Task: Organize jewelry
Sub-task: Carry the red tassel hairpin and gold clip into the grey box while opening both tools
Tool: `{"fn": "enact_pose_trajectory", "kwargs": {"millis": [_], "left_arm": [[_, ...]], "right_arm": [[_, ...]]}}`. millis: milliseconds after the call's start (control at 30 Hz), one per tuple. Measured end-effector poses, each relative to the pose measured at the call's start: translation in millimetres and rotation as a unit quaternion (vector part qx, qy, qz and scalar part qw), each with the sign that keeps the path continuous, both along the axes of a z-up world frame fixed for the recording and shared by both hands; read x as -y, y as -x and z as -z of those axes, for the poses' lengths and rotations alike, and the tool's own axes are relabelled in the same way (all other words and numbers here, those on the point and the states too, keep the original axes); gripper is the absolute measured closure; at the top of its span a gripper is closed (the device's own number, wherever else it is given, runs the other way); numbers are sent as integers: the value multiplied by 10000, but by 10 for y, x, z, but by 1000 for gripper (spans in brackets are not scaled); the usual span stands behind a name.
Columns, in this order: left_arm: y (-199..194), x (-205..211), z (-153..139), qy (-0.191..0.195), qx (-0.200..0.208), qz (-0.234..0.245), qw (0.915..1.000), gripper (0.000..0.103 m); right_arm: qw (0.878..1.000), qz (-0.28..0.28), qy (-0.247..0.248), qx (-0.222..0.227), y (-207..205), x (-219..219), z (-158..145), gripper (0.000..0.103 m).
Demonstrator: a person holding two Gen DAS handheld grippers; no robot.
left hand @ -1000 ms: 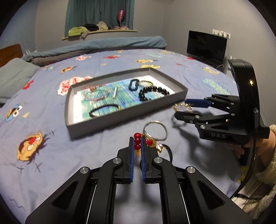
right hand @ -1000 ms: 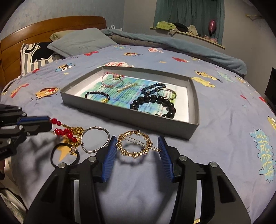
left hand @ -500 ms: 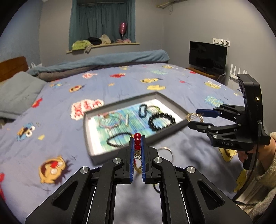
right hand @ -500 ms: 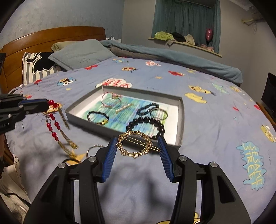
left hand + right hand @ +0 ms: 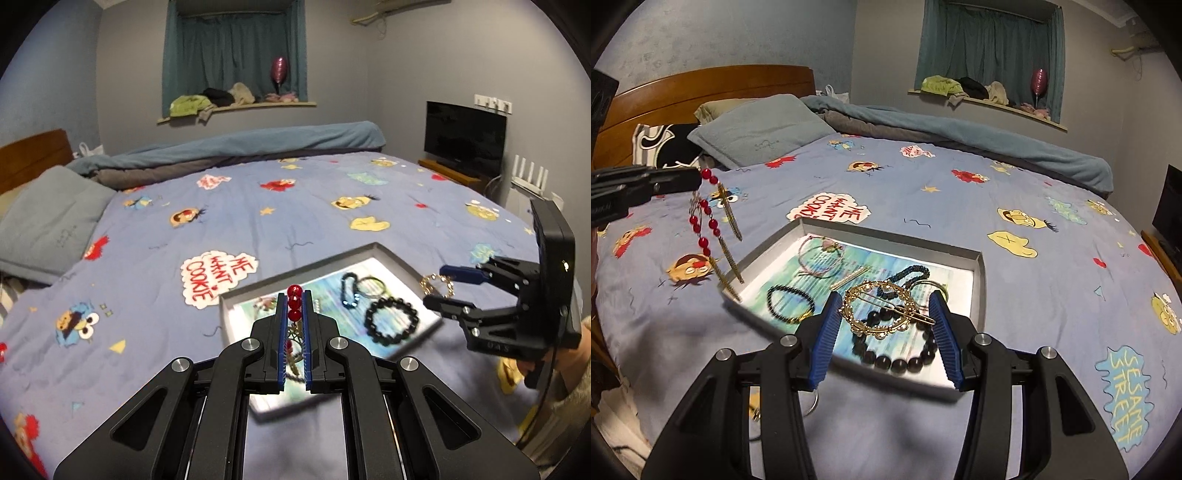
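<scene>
Nearest the right wrist camera, the right gripper (image 5: 884, 308) clamps a round gold hair clip (image 5: 882, 308) between its pads, above the grey tray (image 5: 979, 291) on the bed (image 5: 1015, 236). Farther left, the left gripper (image 5: 295, 295) pinches a red bead necklace (image 5: 703, 221), its gold chains dangling beside the tray's corner.

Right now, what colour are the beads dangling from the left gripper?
Red round beads on gold chains; the right wrist view shows them best.
</scene>
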State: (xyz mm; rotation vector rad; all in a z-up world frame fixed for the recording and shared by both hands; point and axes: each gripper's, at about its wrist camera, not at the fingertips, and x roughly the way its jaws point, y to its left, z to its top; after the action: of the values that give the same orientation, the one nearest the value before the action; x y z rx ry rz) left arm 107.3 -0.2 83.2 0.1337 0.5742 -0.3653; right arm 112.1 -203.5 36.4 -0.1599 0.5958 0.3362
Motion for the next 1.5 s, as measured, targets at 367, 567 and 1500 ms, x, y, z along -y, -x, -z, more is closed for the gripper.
{"fn": "enact_pose_trajectory", "kwargs": {"millis": [367, 567, 1500], "left_arm": [[-667, 140, 458, -174, -467, -94, 9987, 95], [-856, 37, 865, -330, -953, -309, 9944, 95], [-853, -149, 1244, -446, -1408, -366, 9884, 85]], "right_arm": [[9991, 159, 169, -353, -456, -148, 263, 54], [9978, 62, 278, -603, -635, -293, 421, 54], [9915, -126, 483, -1197, -873, -670, 777, 53]]}}
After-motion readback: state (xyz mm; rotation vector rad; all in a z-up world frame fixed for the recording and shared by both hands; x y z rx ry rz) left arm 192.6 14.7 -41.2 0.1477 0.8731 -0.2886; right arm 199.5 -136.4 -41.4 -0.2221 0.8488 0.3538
